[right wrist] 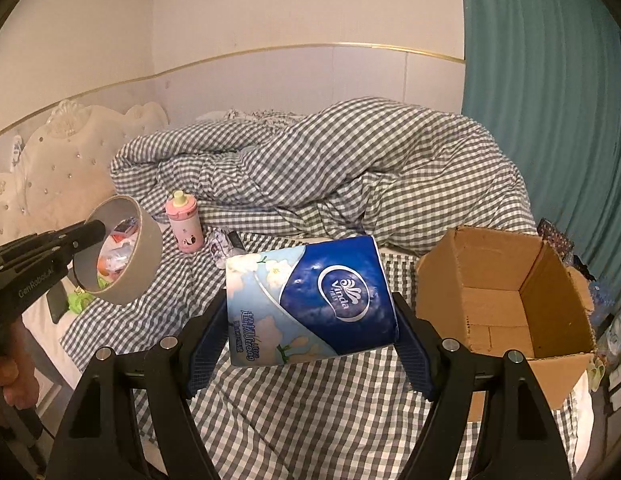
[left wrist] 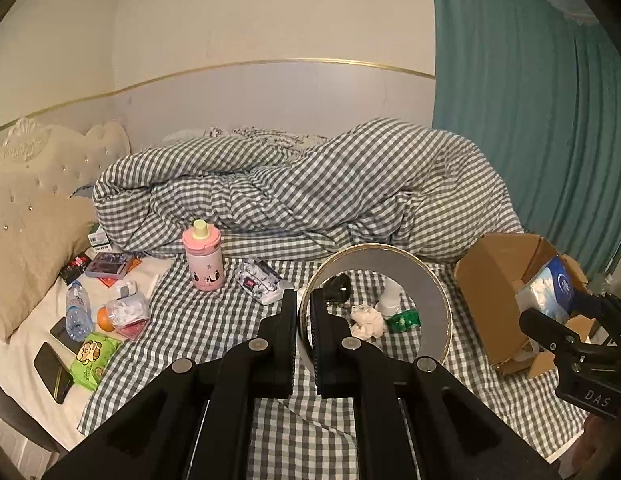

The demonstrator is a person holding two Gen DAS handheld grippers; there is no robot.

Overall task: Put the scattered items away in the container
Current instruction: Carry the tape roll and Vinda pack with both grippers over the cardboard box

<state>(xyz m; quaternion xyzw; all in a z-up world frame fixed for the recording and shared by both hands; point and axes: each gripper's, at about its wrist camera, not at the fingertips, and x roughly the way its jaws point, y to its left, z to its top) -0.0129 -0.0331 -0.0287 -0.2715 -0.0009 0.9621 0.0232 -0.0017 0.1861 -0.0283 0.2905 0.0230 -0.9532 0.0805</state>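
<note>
2 grippers are busy over the bed (right wrist: 310, 400). The left gripper (left wrist: 304, 308) is clamped on the near wall of a wide tape roll (left wrist: 430, 280), 1 finger outside the ring and 1 inside, and holds it up off the bedding; the right wrist view shows the same roll (right wrist: 150, 256) hanging in the air at the tip of that gripper (right wrist: 98, 230), far to the left of the right gripper. The right gripper (right wrist: 310, 320) is closed on a tissue pack (right wrist: 310, 304), blue and pale with flowers, its 2 fingers pressed against the pack's left and right ends and the pack tilted between them. Just to the right of that pack sits the cardboard box (right wrist: 506, 292), open at the top with flaps spread, resting on the checked sheet. In the left wrist view the box (left wrist: 498, 280) lies to the right of the roll, and the tissue pack (left wrist: 548, 292) shows in front of its opening with the right gripper (left wrist: 558, 332) behind it. Ahead and left of the left gripper stands a pink bottle (left wrist: 202, 256) with a crumpled wrapper (left wrist: 260, 280) beside it. Farther left lie a water bottle (left wrist: 77, 312), a green packet (left wrist: 92, 360) and a dark phone (left wrist: 52, 368). Beyond everything is a bunched checked quilt (left wrist: 310, 188), with a pillow (left wrist: 34, 256) at the far left.
</note>
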